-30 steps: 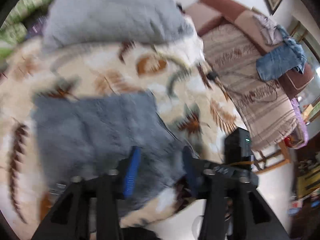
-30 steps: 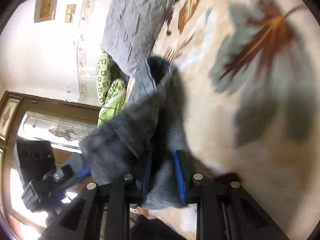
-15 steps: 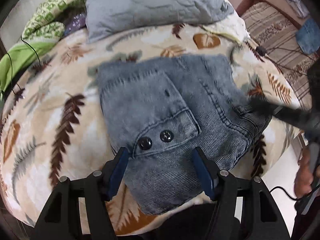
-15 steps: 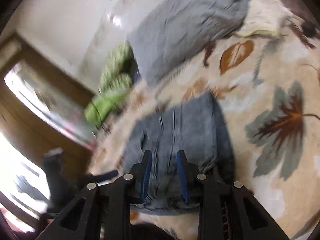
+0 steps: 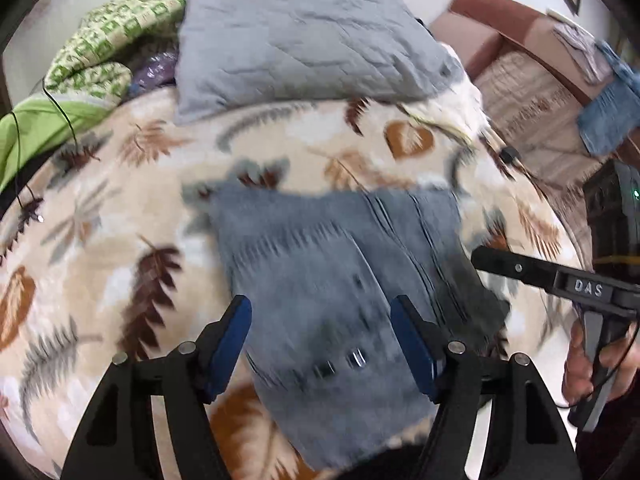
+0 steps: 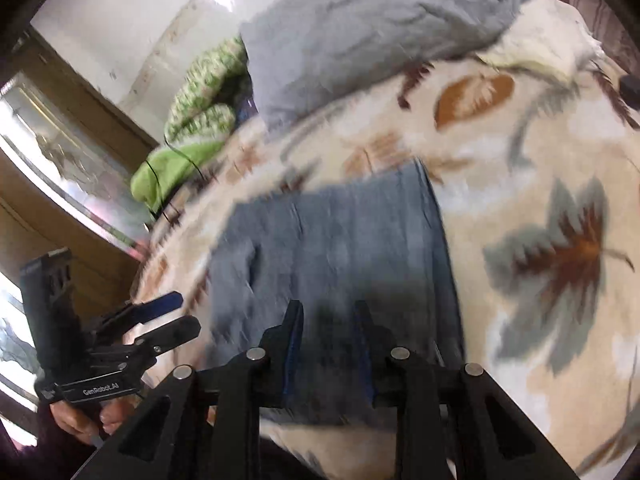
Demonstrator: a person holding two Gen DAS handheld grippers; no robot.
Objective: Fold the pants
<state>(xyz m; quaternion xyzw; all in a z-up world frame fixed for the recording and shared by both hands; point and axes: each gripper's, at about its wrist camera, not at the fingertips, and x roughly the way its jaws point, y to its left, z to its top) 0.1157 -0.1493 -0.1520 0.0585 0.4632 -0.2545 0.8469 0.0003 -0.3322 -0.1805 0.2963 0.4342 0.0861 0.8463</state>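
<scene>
The grey-blue denim pants (image 5: 340,280) lie folded into a compact rectangle on the leaf-print blanket (image 5: 120,200); they also show in the right wrist view (image 6: 332,256). My left gripper (image 5: 322,344) is open and empty, hovering above the near edge of the pants. My right gripper (image 6: 328,352) has its jaws open a little and empty, above the near edge of the pants. The right gripper shows in the left wrist view (image 5: 520,270) at the right; the left gripper shows in the right wrist view (image 6: 168,316) at lower left.
A grey pillow (image 5: 304,48) lies at the head of the bed, with a green patterned cloth (image 5: 96,68) to its left. A brown striped sofa (image 5: 540,92) with clothes stands at the right. A black cable (image 5: 24,152) crosses the blanket's left edge.
Both grippers have let go of the pants and pulled back from them. The right gripper's jaws have opened a little. The pants now lie flat and folded.
</scene>
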